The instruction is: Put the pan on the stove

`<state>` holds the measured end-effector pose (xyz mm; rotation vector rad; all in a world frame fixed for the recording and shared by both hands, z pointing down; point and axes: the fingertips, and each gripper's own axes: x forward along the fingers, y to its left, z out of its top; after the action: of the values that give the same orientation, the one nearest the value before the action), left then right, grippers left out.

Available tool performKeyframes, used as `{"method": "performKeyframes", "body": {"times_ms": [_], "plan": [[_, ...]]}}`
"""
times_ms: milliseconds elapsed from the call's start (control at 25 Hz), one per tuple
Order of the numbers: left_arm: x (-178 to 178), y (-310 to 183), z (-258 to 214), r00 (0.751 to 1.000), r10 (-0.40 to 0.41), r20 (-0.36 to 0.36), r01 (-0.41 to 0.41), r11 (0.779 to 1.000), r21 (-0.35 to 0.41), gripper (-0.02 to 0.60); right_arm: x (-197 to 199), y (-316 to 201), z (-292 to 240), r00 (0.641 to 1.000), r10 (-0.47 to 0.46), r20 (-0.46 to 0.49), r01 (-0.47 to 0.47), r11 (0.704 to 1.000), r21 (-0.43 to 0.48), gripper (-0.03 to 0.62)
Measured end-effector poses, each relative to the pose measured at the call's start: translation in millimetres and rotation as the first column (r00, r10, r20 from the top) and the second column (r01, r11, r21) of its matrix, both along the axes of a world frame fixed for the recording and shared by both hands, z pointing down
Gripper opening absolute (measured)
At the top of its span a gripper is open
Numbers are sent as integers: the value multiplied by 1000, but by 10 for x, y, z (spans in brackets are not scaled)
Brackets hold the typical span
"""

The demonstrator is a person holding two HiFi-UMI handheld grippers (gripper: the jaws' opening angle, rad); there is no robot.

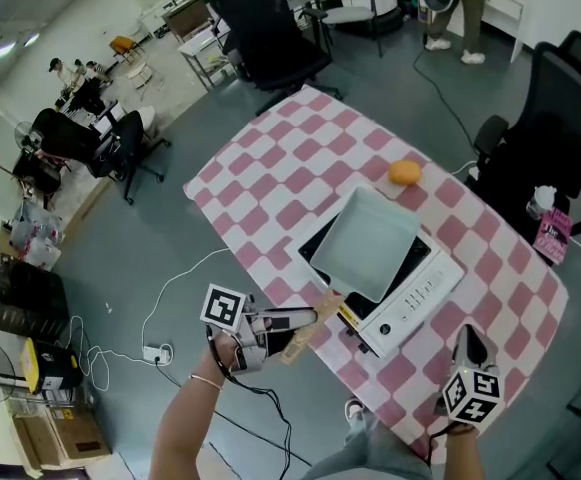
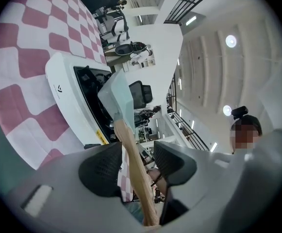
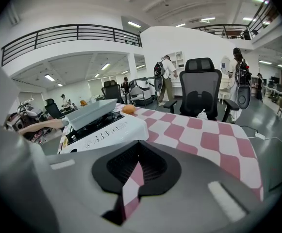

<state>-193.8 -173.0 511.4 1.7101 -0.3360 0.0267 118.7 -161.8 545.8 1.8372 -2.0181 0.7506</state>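
Observation:
A square pale-green pan (image 1: 375,240) rests on the white single-burner stove (image 1: 415,303) on the pink-checked table. Its wooden handle (image 1: 310,330) juts out past the table's near-left edge. My left gripper (image 1: 305,320) is open around that handle. In the left gripper view the handle (image 2: 131,154) runs between the dark pads (image 2: 99,171) with a gap on the right side, and the pan (image 2: 117,98) sits beyond on the stove (image 2: 65,93). My right gripper (image 1: 470,346) hangs over the table's near corner, shut and empty. From it the pan (image 3: 90,113) and stove (image 3: 109,130) lie ahead to the left.
An orange (image 1: 404,172) lies on the tablecloth (image 1: 290,168) behind the stove. Black office chairs stand at the far end (image 1: 270,28) and the right side (image 1: 560,118) of the table. Cables and a power strip (image 1: 155,352) lie on the floor to the left.

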Motion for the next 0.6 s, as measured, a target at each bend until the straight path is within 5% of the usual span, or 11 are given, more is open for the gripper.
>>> {"method": "performKeyframes", "body": {"times_ms": [240,360,480,600], "plan": [[-306,-1,-43,988,-141,68,138,990,36,209,-16,143,-152,1000,-13,-8,13,1000,24,9],[-490,-7,-153,964,-224,143,202,967,158,209,-12,230,-255,1000,-18,-19,19,999,40,9],[-549,1,-420,939,-285,193,201,909,366,206,-11,315,-374,999,-25,-33,27,998,61,9],[-583,52,-693,875,-406,263,220,818,531,190,-30,353,-525,998,-39,-48,43,995,90,9]]}}
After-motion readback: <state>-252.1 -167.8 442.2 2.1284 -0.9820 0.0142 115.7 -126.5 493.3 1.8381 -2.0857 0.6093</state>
